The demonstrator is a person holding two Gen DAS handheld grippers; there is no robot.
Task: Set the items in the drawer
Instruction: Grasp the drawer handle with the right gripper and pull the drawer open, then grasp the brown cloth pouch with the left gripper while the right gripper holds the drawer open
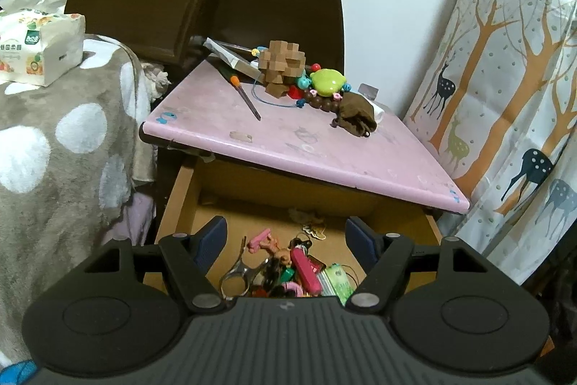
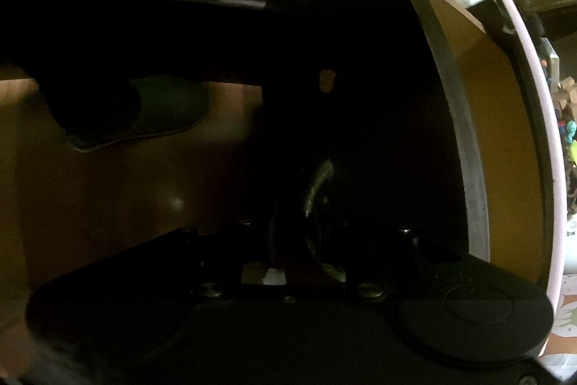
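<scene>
Jaws of the left gripper (image 1: 286, 237) spread wide and empty above the open drawer (image 1: 180, 201), ready for more. Right gripper (image 2: 306, 240) sits in darkness; its jaws' state can't be told.

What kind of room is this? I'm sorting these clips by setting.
Most likely a bedroom at home: a grey blanket with white spots bearing a soft pack of tissues, a pink-topped bedside cabinet with its wooden drawer open, and a deer-patterned curtain.
</scene>
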